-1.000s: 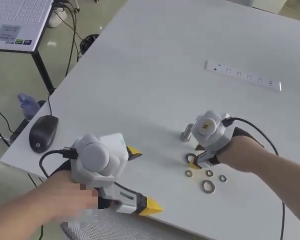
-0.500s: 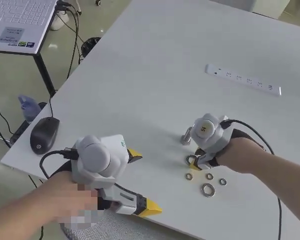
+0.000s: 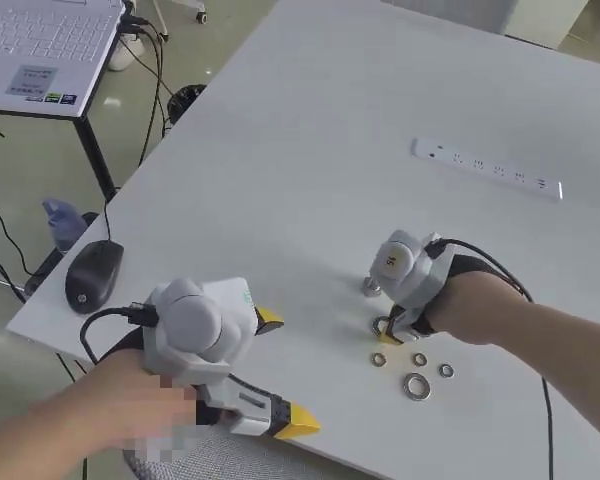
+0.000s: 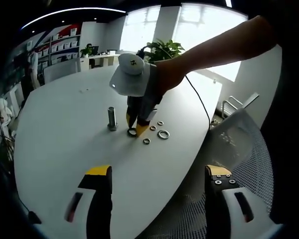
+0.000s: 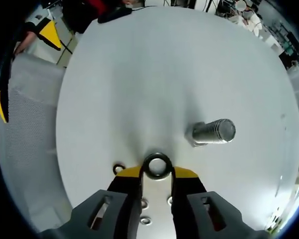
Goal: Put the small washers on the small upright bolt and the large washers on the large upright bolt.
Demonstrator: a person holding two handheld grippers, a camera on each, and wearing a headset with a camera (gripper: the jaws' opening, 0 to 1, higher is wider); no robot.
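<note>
Nearest the person, the left gripper (image 3: 285, 372) is hanging at the near edge of the white worktop (image 3: 310, 150). One of its yellow-tipped jaws is over the surface and the other over the grey mesh chair back (image 4: 234, 149); the two are standing wide apart with nothing between them. Just past the edge, loose washers are lying flat in a small cluster, near one another but not touching: three small silver washers (image 3: 419, 359) and one large loose washer (image 3: 416, 385). Right beside them the right gripper (image 3: 388, 330) is reaching down to the surface, and its jaws are pinching the rim of a large silver metal washer (image 5: 157, 166). That washer is sitting between the yellow tips low at the worktop; whether it is lifted clear or resting there cannot be told. Just beyond it, a grey threaded metal bolt (image 5: 212, 132) is standing upright, near the jaws but apart from them. Off to the left, by the worktop's edge, a black computer mouse (image 3: 91, 275) is lying. Well beyond the bolt a white power strip (image 3: 487, 160) is stretching across the surface, and farthest off — on a separate stand to the left — a white laptop (image 3: 40, 40) is sitting open.
</note>
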